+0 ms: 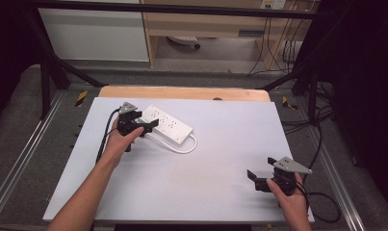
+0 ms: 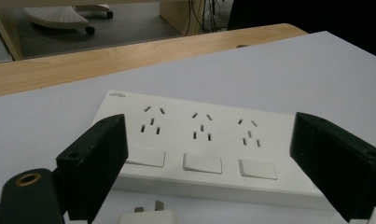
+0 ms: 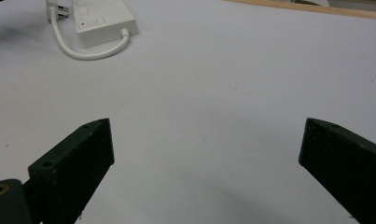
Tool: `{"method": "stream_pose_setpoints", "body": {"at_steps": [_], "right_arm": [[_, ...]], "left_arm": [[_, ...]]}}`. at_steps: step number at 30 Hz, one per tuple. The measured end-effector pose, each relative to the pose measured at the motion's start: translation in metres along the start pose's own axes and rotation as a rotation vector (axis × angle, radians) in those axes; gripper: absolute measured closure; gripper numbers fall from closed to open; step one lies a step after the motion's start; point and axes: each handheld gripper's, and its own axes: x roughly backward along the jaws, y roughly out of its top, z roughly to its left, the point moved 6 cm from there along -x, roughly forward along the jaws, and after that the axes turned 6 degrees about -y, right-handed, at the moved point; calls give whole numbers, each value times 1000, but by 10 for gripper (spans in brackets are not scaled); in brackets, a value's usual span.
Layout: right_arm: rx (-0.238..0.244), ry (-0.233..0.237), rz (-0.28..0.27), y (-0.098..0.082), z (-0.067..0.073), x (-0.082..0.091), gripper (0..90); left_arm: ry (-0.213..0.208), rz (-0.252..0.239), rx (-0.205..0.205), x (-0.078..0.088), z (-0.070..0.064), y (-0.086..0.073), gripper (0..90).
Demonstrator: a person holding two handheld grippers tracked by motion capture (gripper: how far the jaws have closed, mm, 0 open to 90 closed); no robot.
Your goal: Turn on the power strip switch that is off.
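White moulded plastic forms the power strip [image 1: 168,123], a flat rectangular block with rounded corners lying on the far left part of the surface [image 1: 220,183], a smooth, matt, pale grey sheet laid over a board whose light wooden edge shows along the far side. In the left gripper view the strip's top face carries three groups of slotted sockets in a row, each with a flat rectangular rocker switch in front of it, and a small printed mark near one corner. A round white cable [image 1: 184,148] leaves one short end of the strip and bends in a loop across the surface back toward the strip's near side, where a white plug [image 2: 147,215] with metal pins lies just beside the strip's long edge. The left tongs [image 1: 150,126] hover at the near end of the strip; their two black, blunt, block-shaped jaws stand wide apart, released, with the strip's switches seen between them and nothing pressed by either pad, the plug lying just below and free of them. The right tongs [image 1: 260,173] are held well apart from the strip, at the near right of the surface, jaws likewise spread wide and empty above bare grey sheet.
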Motion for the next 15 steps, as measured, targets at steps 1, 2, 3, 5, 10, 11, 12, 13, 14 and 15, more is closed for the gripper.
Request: {"method": "stream_pose_setpoints", "body": {"at_steps": [1, 2, 3, 5, 10, 11, 12, 13, 14, 15], "right_arm": [[1, -1, -1, 0, 0, 0, 36], [1, 0, 0, 0, 0, 0, 36], [-3, 1, 0, 0, 0, 0, 36], [-3, 3, 1, 0, 0, 0, 36], [1, 3, 1, 0, 1, -1, 35], [0, 4, 1, 0, 1, -1, 36], [1, 4, 1, 0, 1, -1, 36], [-1, 5, 1, 0, 1, -1, 36], [0, 5, 1, 0, 1, -1, 35], [2, 5, -1, 1, 1, -1, 36]], "left_arm": [[-1, -1, 2, 1, -1, 0, 107], [-3, 1, 1, 2, -1, 0, 107], [-2, -1, -1, 3, -1, 1, 106], [-3, -3, -4, 6, -2, 2, 106], [-1, -4, -6, 13, -3, 2, 105], [1, -5, -3, 15, -3, 2, 104], [3, -3, -2, 16, -3, 2, 104], [2, -1, -3, 17, -3, 2, 104], [0, -4, -1, 19, -4, 1, 104], [-2, -5, -1, 20, -4, 1, 104]]}}
